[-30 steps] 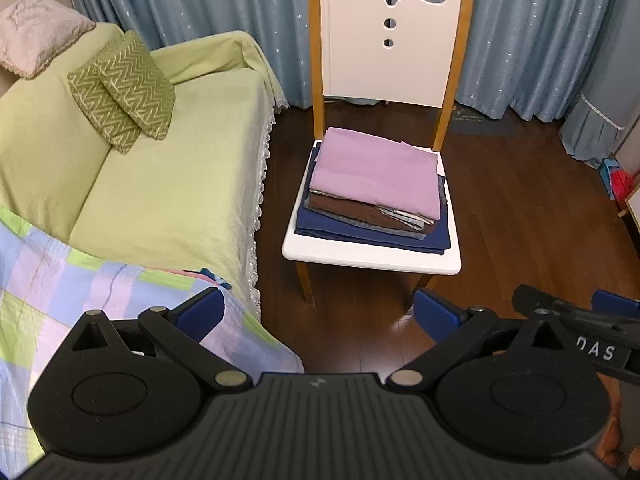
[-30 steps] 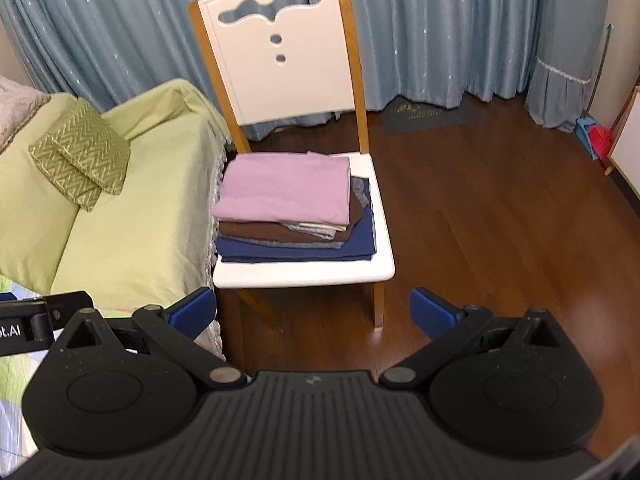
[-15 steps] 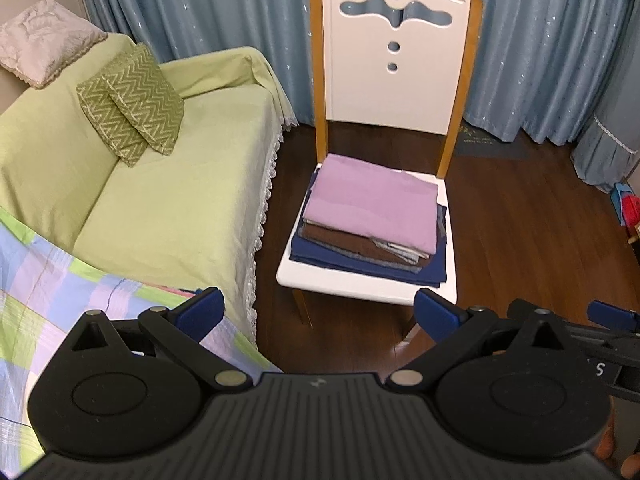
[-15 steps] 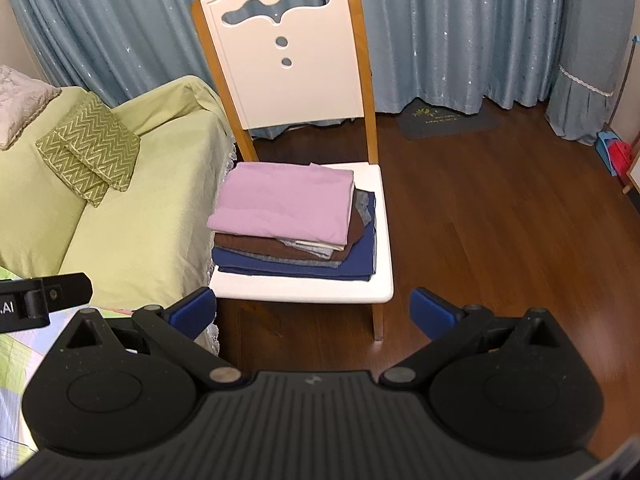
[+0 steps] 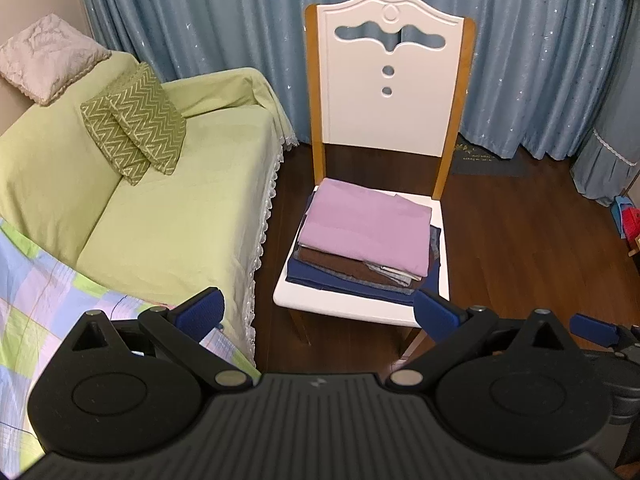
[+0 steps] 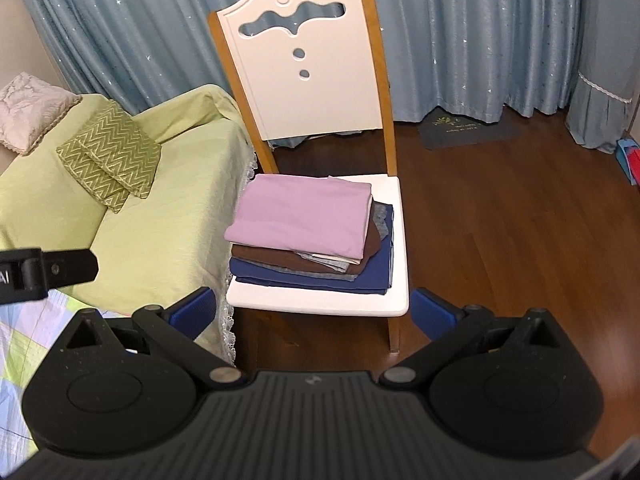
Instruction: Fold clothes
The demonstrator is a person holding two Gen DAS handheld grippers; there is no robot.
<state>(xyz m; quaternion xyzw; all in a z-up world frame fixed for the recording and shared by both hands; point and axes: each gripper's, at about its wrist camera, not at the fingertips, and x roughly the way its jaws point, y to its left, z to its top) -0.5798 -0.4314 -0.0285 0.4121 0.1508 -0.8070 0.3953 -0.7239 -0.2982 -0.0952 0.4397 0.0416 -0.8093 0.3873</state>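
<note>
Left gripper point(image 5: 318, 314): jaws spread wide, holding and touching nothing. Right gripper point(image 6: 312, 314): same, empty. Folded clothes point(image 6: 308, 236): stack, lilac piece on top, brown, grey and navy beneath, on white chair point(image 6: 320, 304) seat beside green sofa point(image 5: 168, 216). Checked cloth point(image 5: 36, 304): near the left gripper, on the sofa.

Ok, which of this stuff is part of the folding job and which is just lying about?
Job:
pile of folded clothes, pink piece on top
white chair holding the pile
checked cloth on the sofa
left tongs, open
right tongs, open

Lying about:
green cushions
pale pillow
curtains
doormat
</note>
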